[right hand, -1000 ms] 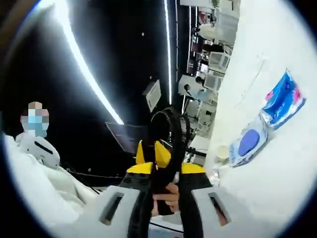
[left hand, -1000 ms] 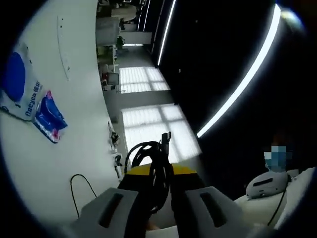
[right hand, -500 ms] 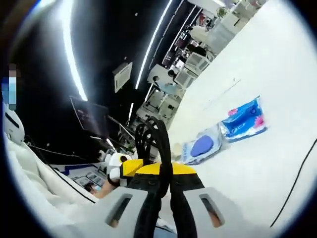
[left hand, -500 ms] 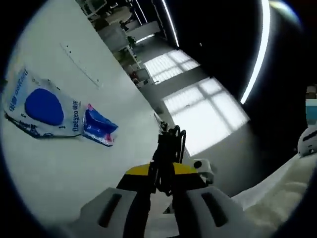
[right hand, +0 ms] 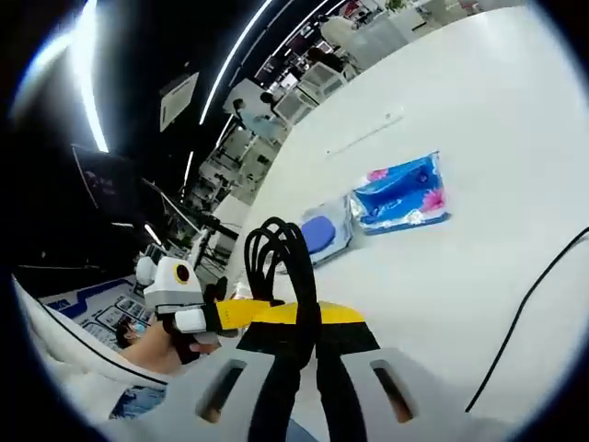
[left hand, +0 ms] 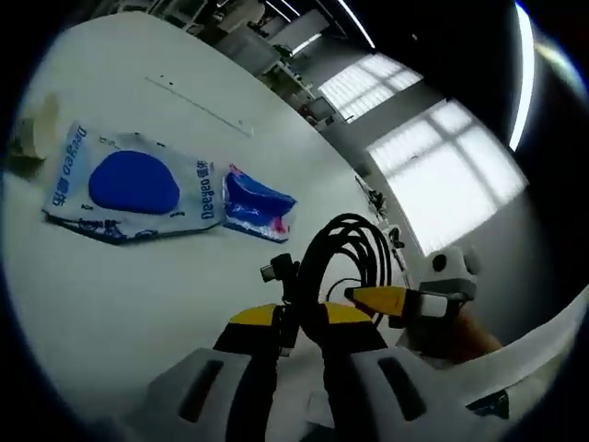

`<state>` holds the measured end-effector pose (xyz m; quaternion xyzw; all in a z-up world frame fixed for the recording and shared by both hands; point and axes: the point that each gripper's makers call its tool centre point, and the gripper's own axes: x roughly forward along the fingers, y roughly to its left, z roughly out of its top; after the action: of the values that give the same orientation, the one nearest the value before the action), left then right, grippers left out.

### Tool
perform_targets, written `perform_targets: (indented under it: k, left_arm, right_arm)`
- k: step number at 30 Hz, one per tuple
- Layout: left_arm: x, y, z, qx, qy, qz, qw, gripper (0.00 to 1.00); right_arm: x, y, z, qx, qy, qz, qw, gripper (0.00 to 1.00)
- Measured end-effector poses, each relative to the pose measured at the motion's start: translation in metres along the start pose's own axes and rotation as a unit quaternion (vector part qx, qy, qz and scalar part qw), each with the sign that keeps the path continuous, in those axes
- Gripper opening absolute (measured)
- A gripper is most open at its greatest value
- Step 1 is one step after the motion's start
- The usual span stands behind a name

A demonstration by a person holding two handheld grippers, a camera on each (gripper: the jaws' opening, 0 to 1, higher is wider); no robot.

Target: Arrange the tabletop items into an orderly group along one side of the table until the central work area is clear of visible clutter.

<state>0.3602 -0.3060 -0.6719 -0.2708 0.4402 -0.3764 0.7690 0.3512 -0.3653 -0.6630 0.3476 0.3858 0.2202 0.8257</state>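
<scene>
Both grippers close on one coiled black cable above a white surface: in the left gripper view the left gripper (left hand: 299, 336) has its jaws pinching the cable (left hand: 345, 253), whose loops rise just past the jaw tips, while the right gripper (left hand: 405, 299), held in a person's hand (left hand: 460, 336), comes in from the right and touches the same bundle. In the right gripper view the right gripper (right hand: 308, 345) likewise has its jaws pressed onto the cable (right hand: 281, 253), with the left gripper (right hand: 198, 313) reaching in from the left at the jaws' near side. Beyond the jaws, on the surface (left hand: 110, 295), a small blue packet (left hand: 258, 204) lies just beside a larger white pouch with a blue oval (left hand: 129, 184), the two touching or nearly so; a pale roll of tape (left hand: 32, 138) sits at the pouch's far end. A thin black wire (right hand: 529, 308) trails across the surface to the right of the right gripper's jaws. Judged from this, the tidying looks partly done: packet and pouch form a loose group, but the cable is in the air, not yet laid down, and the wire is not yet gathered.
</scene>
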Motion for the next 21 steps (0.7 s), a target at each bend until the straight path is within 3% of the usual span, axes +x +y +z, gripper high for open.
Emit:
perform_targets:
  k: [6,18,21]
  left_arm:
    - [0.013,0.005,0.001,-0.009,0.014,0.003,0.9999,0.14]
    - [0.035,0.024,-0.006,-0.019,0.054,0.049,0.9972,0.14]
    - [0.039,0.030,-0.009,-0.036,0.065,0.058,0.9956,0.14]
  right_arm:
    - [0.006,-0.019,0.006,0.002,0.010,-0.030,0.9995,0.02]
    - [0.026,-0.060,0.006,-0.013,0.023,-0.096,0.9950,0.02]
    - [0.031,-0.071,0.005,-0.039,0.031,-0.123,0.9912,0.03]
